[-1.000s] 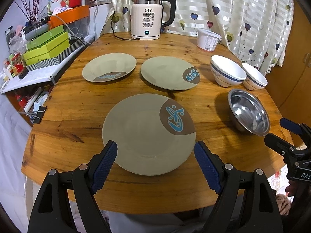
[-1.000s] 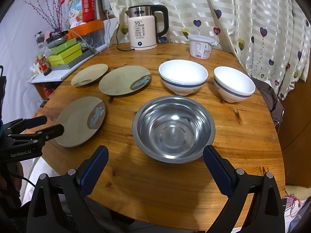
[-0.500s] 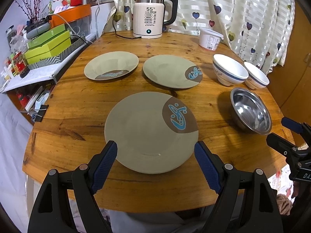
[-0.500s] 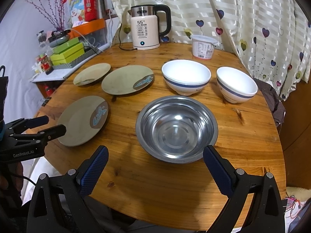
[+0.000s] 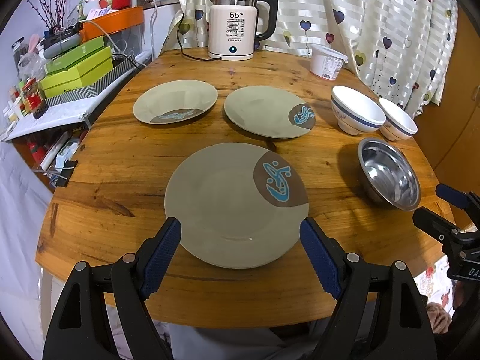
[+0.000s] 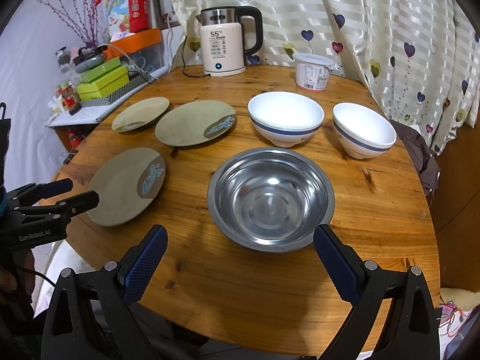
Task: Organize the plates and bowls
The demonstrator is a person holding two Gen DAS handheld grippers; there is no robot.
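Observation:
Three olive plates with a brown-and-blue patch lie on the round wooden table [image 5: 120, 162]: a near plate [image 5: 231, 207], a far middle plate [image 5: 267, 111] and a far left plate [image 5: 175, 100]. My left gripper [image 5: 240, 234] is open, its blue pads level with the near plate's front edge on either side, not touching it. A steel bowl [image 6: 270, 198] sits just ahead of my open right gripper [image 6: 240, 240]. Behind the steel bowl stand two white bowls with a blue band, a larger white bowl [image 6: 285, 117] and a smaller white bowl [image 6: 363, 129].
A cream electric kettle [image 5: 237, 27] with its cord and a white tub [image 5: 327, 64] stand at the table's far edge by the curtain. Green boxes [image 5: 78, 66] and clutter fill a shelf to the left. A dark cloth [image 6: 420, 156] hangs over something at the right.
Both grippers have edged slightly forward toward the table; the near plate and the steel bowl sit a little closer to the pads. No dish has moved.

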